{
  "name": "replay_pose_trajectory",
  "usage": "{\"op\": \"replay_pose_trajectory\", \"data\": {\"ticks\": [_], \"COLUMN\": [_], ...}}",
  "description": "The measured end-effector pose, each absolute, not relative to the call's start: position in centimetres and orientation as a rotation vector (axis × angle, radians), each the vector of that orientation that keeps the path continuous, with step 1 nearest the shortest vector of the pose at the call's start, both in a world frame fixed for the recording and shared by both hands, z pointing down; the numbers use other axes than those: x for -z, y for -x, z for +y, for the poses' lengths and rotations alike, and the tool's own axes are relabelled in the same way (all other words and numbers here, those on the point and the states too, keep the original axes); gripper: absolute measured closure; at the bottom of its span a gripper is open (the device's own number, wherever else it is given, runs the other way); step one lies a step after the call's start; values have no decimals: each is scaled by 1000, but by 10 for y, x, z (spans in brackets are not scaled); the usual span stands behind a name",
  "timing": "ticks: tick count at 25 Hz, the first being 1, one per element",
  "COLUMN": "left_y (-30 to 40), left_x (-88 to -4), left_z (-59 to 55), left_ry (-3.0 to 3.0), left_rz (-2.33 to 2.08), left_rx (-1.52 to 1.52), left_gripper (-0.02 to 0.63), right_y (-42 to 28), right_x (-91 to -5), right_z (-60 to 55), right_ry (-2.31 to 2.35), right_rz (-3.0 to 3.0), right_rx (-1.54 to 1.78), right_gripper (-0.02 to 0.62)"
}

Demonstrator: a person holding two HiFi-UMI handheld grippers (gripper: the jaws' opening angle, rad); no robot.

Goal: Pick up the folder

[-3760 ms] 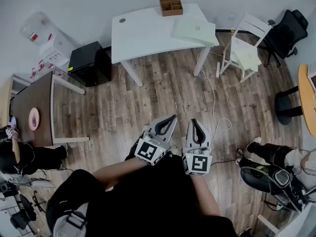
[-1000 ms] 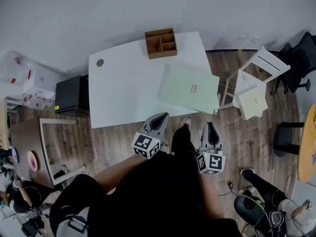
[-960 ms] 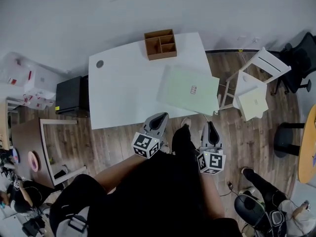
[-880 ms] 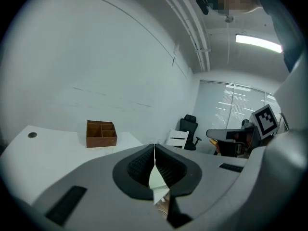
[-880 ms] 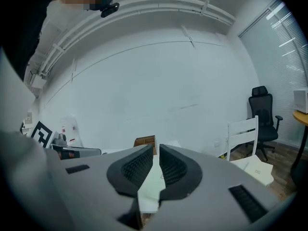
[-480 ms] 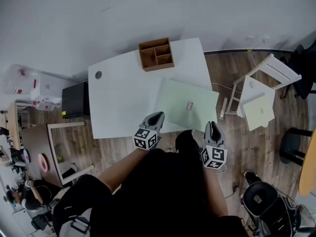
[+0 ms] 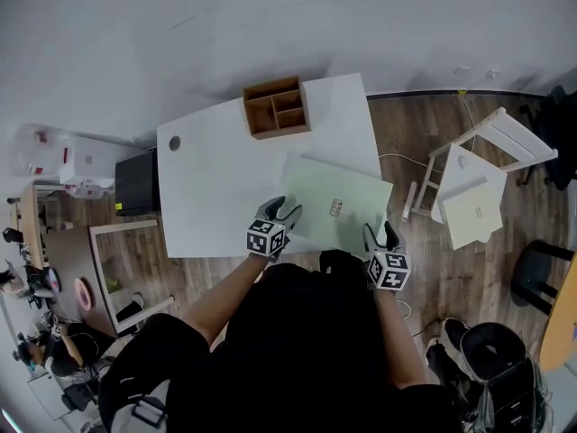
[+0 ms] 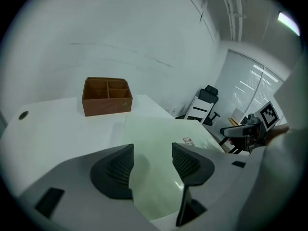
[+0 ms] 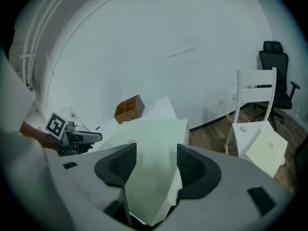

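A pale green folder [image 7: 334, 210] lies flat on the white table [image 7: 212, 197], its right corner over the table's edge. My left gripper [image 7: 281, 209] hovers at the folder's near left edge and my right gripper [image 7: 380, 232] at its near right corner. Both sets of jaws are opening with nothing pressed between them. In the left gripper view the folder [image 8: 159, 138] shows through the gap of the left gripper [image 8: 153, 160]. In the right gripper view the folder [image 9: 156, 138] lies under the right gripper [image 9: 156, 162]. A brown wooden organizer [image 7: 277, 106] stands behind the folder.
A white chair [image 7: 478, 188] stands right of the table with a pale sheet on its seat. A black cabinet [image 7: 135, 183] sits at the table's left end. A black office chair [image 7: 491, 354] is at the lower right. The wall runs behind the table.
Both grippers have come forward and down from over the floor to the folder's near edge. Their jaws, shut before, now stand apart.
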State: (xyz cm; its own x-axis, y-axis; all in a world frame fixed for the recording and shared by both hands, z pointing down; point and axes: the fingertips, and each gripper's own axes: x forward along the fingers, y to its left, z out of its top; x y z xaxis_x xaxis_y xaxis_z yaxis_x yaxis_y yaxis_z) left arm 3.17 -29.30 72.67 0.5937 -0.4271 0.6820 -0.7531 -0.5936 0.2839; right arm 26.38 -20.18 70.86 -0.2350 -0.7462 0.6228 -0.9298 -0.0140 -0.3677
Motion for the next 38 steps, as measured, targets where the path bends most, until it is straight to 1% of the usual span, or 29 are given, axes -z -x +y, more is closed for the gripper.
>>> {"op": "replay_pose_trajectory", "data": {"ticks": [2,6,12,15,20,33,38], "left_y": [-31,-30,-32,-28,-22,-26,-26], "left_x": [-742,-758,-757,-757,-775,-789,-783], "left_z": [-297,-305,-310,-315,-313,-312,-311], "left_ry": [-2225,-2175,-2146,-2127,-2039,-1955,-1977], "left_rz": [-922,-930,-949,-1007,-999,-873,-921], "left_rx": [-791,-802,-800,-815,-841,-777,-808], "left_gripper": [334,301,301,279,270,267,267], "right_y": [-265,-267,-264,-264,-261,-259,-261], "right_x": [-727,-751,-761,-763,-770,-789,-785], "right_z": [-202,-207,-215,-218,-210,-209,-210], "right_ry": [-1725,-1667,-1629,-1636,-1586,-1512,-1535], "right_rz": [-1996,-1967,-1951,-1946,-1936,-1936,-1937], "right_rx": [-1179,-1280,-1370,-1391,-1459,-1610,-1600], "right_gripper": [337,325,295,291,288,272,273]}}
